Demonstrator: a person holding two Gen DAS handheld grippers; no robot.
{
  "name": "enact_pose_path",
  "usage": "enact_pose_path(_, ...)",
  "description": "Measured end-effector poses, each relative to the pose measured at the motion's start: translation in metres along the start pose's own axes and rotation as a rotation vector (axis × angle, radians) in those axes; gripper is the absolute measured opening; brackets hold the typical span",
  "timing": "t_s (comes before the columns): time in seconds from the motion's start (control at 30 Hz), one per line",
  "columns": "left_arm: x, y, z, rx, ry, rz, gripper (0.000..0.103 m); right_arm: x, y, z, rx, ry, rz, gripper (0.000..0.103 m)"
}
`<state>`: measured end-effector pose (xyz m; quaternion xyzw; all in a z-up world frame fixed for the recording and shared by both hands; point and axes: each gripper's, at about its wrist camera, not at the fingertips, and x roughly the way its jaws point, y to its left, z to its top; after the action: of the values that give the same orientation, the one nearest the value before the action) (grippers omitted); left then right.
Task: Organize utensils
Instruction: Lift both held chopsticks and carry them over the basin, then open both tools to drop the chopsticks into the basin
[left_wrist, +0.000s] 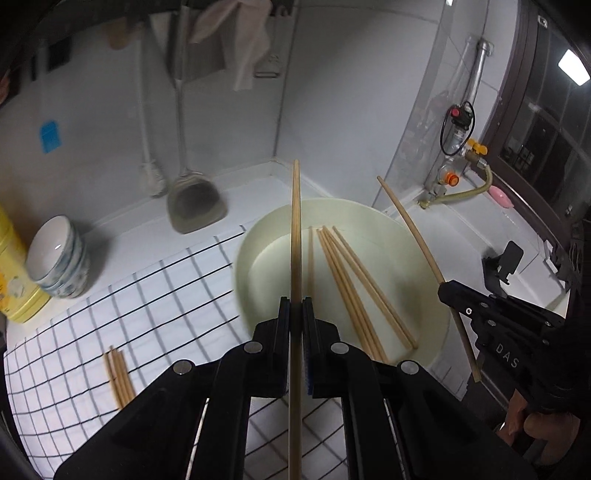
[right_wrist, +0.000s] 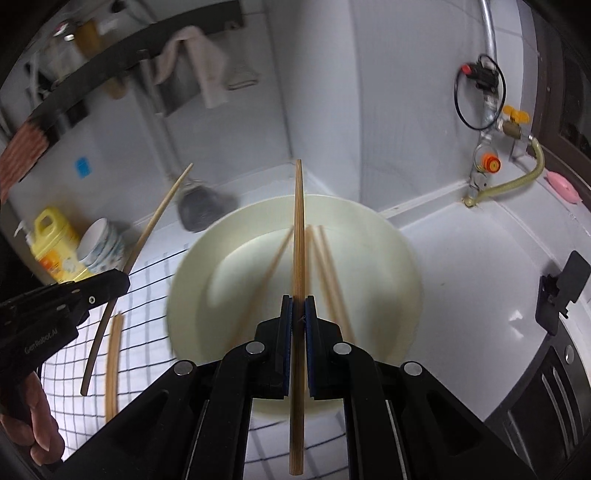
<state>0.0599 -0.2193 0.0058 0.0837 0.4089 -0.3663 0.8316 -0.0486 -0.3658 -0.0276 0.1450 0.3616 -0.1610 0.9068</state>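
My left gripper (left_wrist: 295, 301) is shut on a wooden chopstick (left_wrist: 295, 229) that points away over a cream basin (left_wrist: 255, 236). Several more chopsticks (left_wrist: 354, 291) lie in the basin. At the right of the left wrist view my right gripper (left_wrist: 445, 291) clamps another chopstick (left_wrist: 410, 221). In the right wrist view the right gripper (right_wrist: 298, 301) is shut on its chopstick (right_wrist: 298, 229) above the same basin (right_wrist: 192, 266), where blurred chopsticks (right_wrist: 328, 273) lie. There the left gripper (right_wrist: 123, 280) with its chopstick (right_wrist: 155, 218) shows at the left. A few chopsticks (left_wrist: 119, 376) (right_wrist: 112, 365) rest on the checked cloth (left_wrist: 110, 314) (right_wrist: 147, 295).
Stacked bowls (left_wrist: 59, 258) (right_wrist: 101, 247) and a yellow bottle (left_wrist: 11, 277) (right_wrist: 51, 243) stand at the left. A metal spatula (left_wrist: 195, 206) hangs against the tiled wall. Gas valve and hose (left_wrist: 458, 173) (right_wrist: 491, 162) fill the right corner. A black phone stand (left_wrist: 504, 262) (right_wrist: 561, 291) sits on the right counter.
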Motion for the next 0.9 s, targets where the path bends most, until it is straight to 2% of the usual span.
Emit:
enact_pose_path(0.23, 0.065, -0.027, 0.015, 0.036, 0.09, 0.006, 0.007, 0.054, -0.03, 0.011, 0.026, 0.081, 0.024, 0.006)
enact_pose_path(0.43, 0.106, -0.03, 0.013, 0.032, 0.159, 0.021, 0.007, 0.094, -0.034, 0.011, 0.018, 0.17, 0.037, 0.006)
enact_pose_path(0.63, 0.133, -0.028, 0.011, 0.028, 0.206, 0.039, 0.007, 0.111, -0.037, 0.011, 0.015, 0.208, 0.04, 0.006)
enact_pose_path(0.9, 0.143, -0.022, 0.01, 0.01, 0.239, 0.06, 0.008, 0.117, -0.04, 0.011, 0.01, 0.22, 0.033, 0.007)
